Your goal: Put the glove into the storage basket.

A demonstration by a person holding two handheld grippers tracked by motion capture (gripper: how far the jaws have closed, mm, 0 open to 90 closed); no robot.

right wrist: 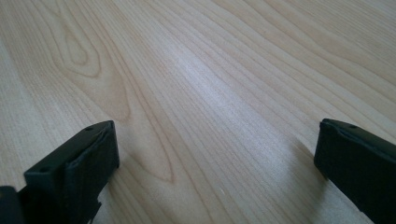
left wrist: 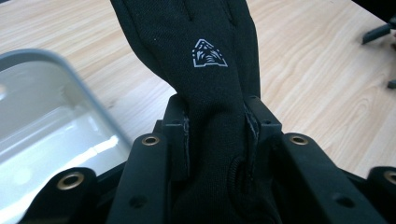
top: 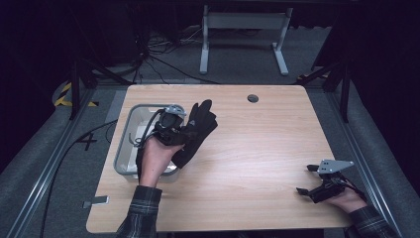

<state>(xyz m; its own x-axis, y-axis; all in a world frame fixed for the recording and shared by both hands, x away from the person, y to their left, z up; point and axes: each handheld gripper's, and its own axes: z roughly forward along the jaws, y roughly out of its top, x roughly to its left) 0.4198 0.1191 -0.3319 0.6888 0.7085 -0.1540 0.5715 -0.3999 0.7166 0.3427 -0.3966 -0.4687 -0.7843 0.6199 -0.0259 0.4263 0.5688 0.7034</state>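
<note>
A black glove (top: 198, 130) with a small white emblem (left wrist: 209, 54) hangs in my left gripper (top: 184, 133), held above the table just right of a grey bin (top: 124, 144). The jaws press the glove (left wrist: 210, 93) from both sides near its wrist, and its fingers point away from the camera in the left gripper view. Near the table's front right corner my right gripper (top: 306, 179) rests low over the wood, jaws wide apart. Bare wood lies between its two fingertips (right wrist: 93, 154).
The grey bin's rim (left wrist: 60, 65) shows at the left of the left gripper view, with a pale inside. A round cable hole (top: 253, 98) sits at the table's far edge. Beyond the table stand a white desk frame (top: 242, 34) and floor cables.
</note>
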